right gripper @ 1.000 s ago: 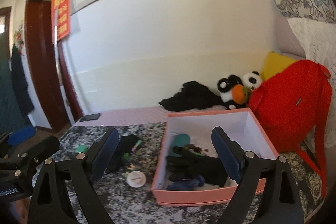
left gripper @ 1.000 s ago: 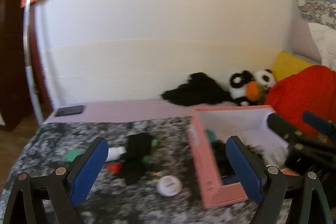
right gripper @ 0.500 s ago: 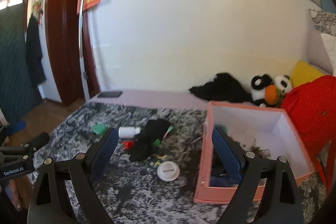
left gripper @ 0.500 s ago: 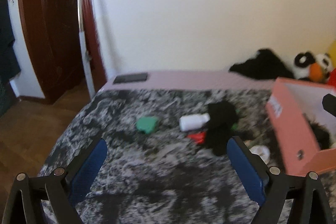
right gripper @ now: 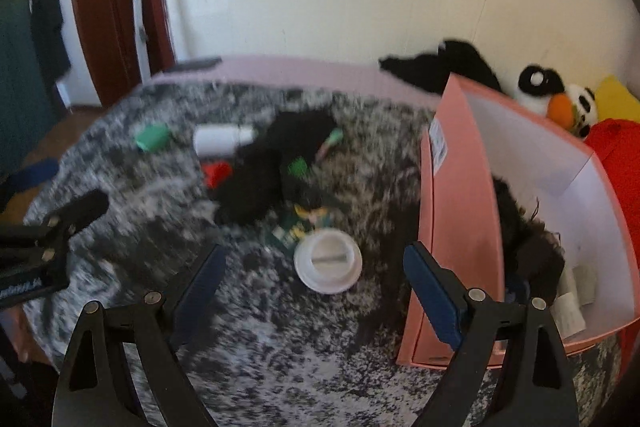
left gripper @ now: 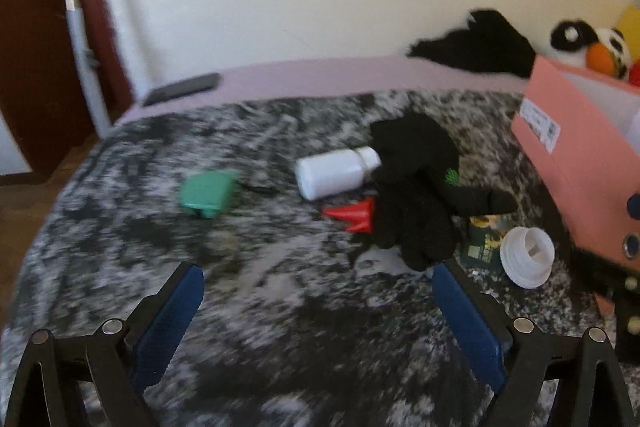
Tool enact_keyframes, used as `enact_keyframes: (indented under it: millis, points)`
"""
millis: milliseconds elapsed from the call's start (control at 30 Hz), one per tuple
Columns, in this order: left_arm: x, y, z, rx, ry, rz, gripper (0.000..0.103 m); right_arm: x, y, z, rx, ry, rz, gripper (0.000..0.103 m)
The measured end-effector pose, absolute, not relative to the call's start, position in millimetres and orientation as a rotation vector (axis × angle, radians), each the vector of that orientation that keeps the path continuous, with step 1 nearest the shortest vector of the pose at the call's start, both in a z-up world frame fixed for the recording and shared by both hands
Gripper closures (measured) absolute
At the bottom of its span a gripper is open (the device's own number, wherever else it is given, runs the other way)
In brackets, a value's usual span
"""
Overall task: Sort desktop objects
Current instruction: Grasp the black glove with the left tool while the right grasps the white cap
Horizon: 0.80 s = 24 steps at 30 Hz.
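Swung left and down toward the scattered pile since 1 s ago, with the pink box (left gripper: 576, 163) pushed to the right edge of the left wrist view and the clutter now larger and closer in both views. Left gripper (left gripper: 316, 311) held low over the mottled grey table (left gripper: 120, 247), jaws wide apart and holding nothing; right gripper (right gripper: 314, 301) likewise spread and empty, aimed at the white lid (right gripper: 328, 261) lying just ahead between its fingers. Unsorted still: black glove (left gripper: 416, 187) draped over the middle of the pile, white bottle (left gripper: 336, 173) on its side touching the glove's left edge, red piece (left gripper: 354, 215) partly tucked under the glove, green case (left gripper: 208, 189) lying apart to the left, and a small printed packet (left gripper: 486, 239) beside the lid. Box to the right already holding dark items. Probably a reach for 1 loose piece next, lid for the right, glove or bottle for the left. Best done by descending straight, straddling a single item with both fingers clear of its neighbours, closing only once level with it; bottle likely to roll, so grip across its body. Worth pausing too, given the motion blur.
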State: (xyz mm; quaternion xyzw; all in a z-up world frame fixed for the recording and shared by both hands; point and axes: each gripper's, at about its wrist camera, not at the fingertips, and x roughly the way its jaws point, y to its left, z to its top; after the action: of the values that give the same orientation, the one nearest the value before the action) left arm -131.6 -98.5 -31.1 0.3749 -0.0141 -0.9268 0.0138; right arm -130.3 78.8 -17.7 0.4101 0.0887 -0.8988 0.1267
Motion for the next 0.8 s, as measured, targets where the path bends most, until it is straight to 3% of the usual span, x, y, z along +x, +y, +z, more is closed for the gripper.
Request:
enact_keyframes:
  millis: [333, 600, 733, 800]
  points:
    - [-185, -56, -68, 1.328, -0.106, -3.010, 0.007, -138, 70, -50, 1.135, 0.538, -2.647, 0.007]
    - [-220, -25, -105, 1.534, -0.173, -3.063, 0.010, -154, 73, -75, 1.215, 0.423, -2.556, 0.008]
    - [-236, -21, -121, 1.577, -0.207, -3.023, 0.030, -162, 74, -88, 1.253, 0.367, -2.508, 0.008]
    - [-242, -25, -123, 1.566, -0.196, -3.015, 0.056, -167, 76, -92, 1.260, 0.339, -2.500, 0.011]
